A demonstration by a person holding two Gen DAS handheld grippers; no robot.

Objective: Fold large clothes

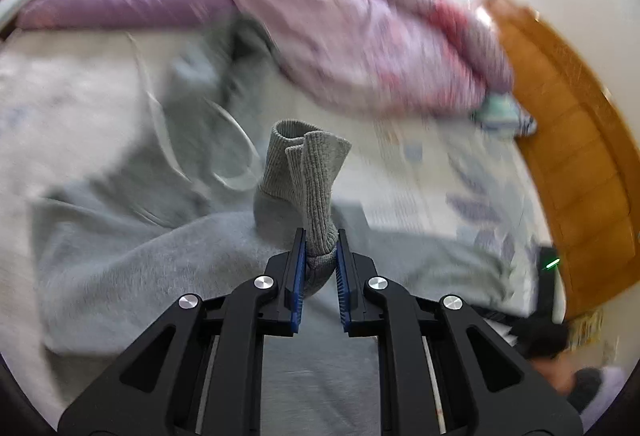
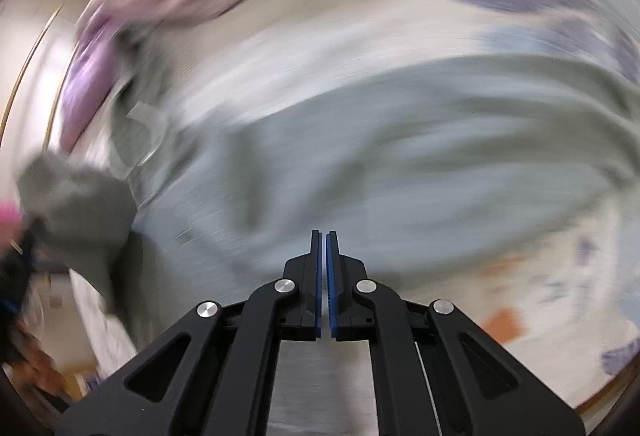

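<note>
**Left wrist view: cuff pinched, sweatshirt spread on bed**

Left wrist cam: left gripper (image 1: 320, 256) is clamped on the ribbed sleeve cuff (image 1: 310, 160) of a grey sweatshirt (image 1: 132, 268). Pads nearly together w/ the knit bunched between. Cuff stands up toward 12 o'clock from the jaws, opening at top. Prob held there because the cuff is the sleeve's end, so the whole sleeve follows when carried across for a fold.

Sweatshirt body lies on the patterned bed sheet (image 1: 460, 172), filling 6 to 10 o'clock. Its long axis seems to run approx 8 to 2 o'clock, but heavy blur, not sure. Pink/purple quilt (image 1: 360, 48) is heaped at 12 to 1, wooden headboard (image 1: 568, 140) at 3.

Right wrist cam: right gripper (image 2: 324, 236) is closed w/ nothing between pads, over the garment. Same cuff is a grey blur at 9 o'clock.
</note>
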